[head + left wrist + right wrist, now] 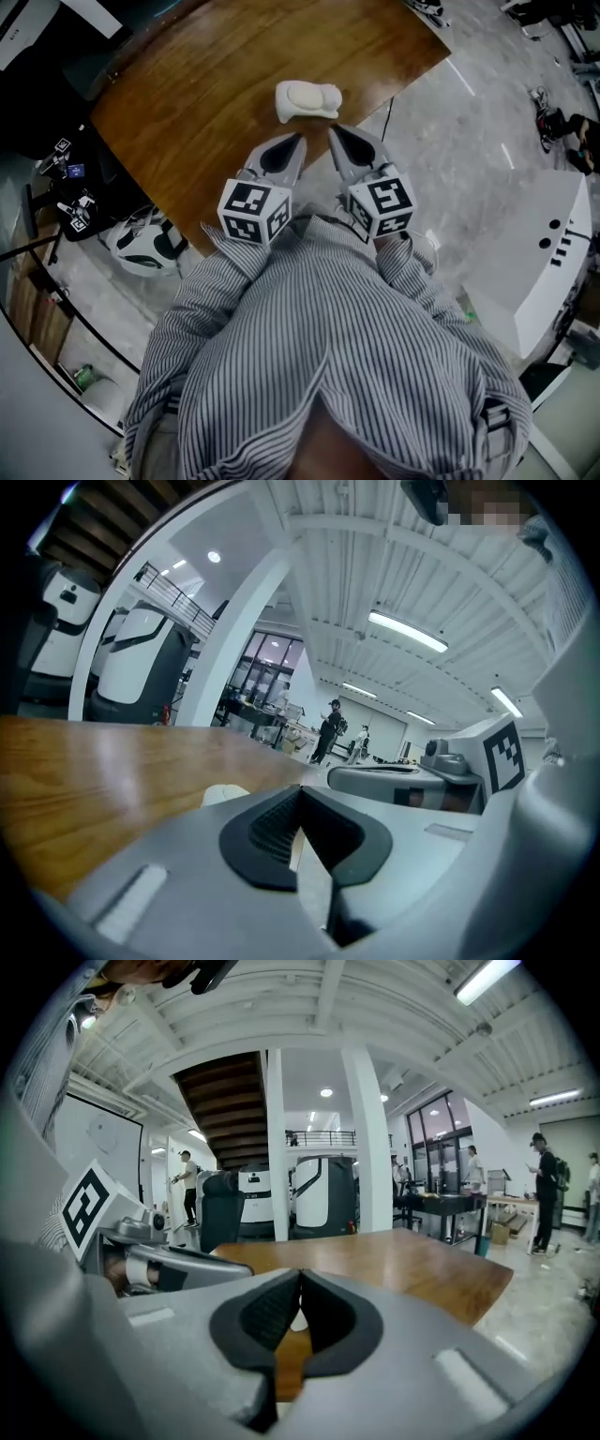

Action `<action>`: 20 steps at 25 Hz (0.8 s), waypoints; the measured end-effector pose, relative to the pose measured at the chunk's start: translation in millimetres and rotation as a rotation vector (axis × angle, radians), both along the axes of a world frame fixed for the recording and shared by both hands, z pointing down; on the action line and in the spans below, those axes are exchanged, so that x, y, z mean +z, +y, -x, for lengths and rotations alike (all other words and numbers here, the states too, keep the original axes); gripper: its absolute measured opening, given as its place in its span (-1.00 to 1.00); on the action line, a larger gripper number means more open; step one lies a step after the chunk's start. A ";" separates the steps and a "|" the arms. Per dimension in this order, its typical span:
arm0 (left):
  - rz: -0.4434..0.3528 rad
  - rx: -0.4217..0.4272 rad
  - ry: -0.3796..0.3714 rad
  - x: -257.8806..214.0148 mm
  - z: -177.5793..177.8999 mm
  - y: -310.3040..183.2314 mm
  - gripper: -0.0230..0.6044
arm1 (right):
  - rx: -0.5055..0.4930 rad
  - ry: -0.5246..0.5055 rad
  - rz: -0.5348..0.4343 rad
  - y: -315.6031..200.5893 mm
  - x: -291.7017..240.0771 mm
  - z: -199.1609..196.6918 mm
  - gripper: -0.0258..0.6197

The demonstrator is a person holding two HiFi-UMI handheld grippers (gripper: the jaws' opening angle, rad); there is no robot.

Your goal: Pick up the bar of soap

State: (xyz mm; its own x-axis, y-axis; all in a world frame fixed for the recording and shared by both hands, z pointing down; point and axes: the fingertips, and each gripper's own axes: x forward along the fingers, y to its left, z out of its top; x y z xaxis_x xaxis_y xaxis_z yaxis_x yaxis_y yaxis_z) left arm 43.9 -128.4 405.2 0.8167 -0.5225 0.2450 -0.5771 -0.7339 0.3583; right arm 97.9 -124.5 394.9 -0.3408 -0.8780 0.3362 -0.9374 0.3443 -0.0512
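Note:
The white bar of soap [307, 100] lies on the brown wooden table [187, 103], near its front right edge. Both grippers hover side by side just short of the soap, pointing at it. My left gripper [299, 139] is shut with nothing between its pads, and in the left gripper view a slice of the soap [225, 794] shows to the left of the closed left gripper [301, 791]. My right gripper [333, 131] is also shut and empty. In the right gripper view a sliver of white soap [296, 1322] shows just below the closed right gripper [300, 1275].
The table's edge runs close under the grippers, with grey marble floor [450, 159] beyond it on the right. A white machine [141, 246] sits on the floor at the left, a white cabinet [553, 253] at the right. People [330, 726] stand far off in the hall.

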 end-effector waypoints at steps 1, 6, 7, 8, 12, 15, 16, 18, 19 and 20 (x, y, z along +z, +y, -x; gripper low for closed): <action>0.016 -0.008 0.004 3.9 -1.1 -4.1 -0.93 | -0.023 0.001 0.024 -2.6 6.6 0.4 -0.91; 0.061 -0.052 0.011 21.6 -8.9 -15.8 -0.93 | -0.164 0.033 0.124 -18.0 34.6 -1.4 -0.85; 0.077 -0.057 0.009 26.3 -10.1 -16.7 -0.93 | -0.193 0.044 0.145 -22.2 39.8 -1.4 -0.85; 0.092 -0.062 0.008 31.0 -10.6 -17.7 -0.93 | -0.222 0.057 0.168 -26.7 45.3 -1.4 -0.85; 0.130 -0.097 0.004 44.7 -15.4 -26.1 -0.93 | -0.370 0.157 0.235 -46.4 61.8 -2.4 -0.81; 0.161 -0.125 0.016 53.0 -21.9 -31.6 -0.93 | -0.511 0.243 0.258 -58.4 67.6 0.4 -0.66; 0.169 -0.132 0.020 55.9 -24.1 -33.3 -0.93 | -0.552 0.269 0.263 -62.1 69.8 0.8 -0.62; 0.179 -0.146 0.024 61.1 -28.1 -37.3 -0.93 | -0.631 0.332 0.269 -68.3 75.5 1.1 -0.51; 0.183 -0.153 0.025 63.3 -29.2 -39.1 -0.93 | -0.672 0.367 0.271 -70.2 79.1 1.8 -0.43; 0.186 -0.162 0.028 65.2 -29.4 -40.7 -0.93 | -0.711 0.398 0.275 -71.7 83.5 2.8 -0.37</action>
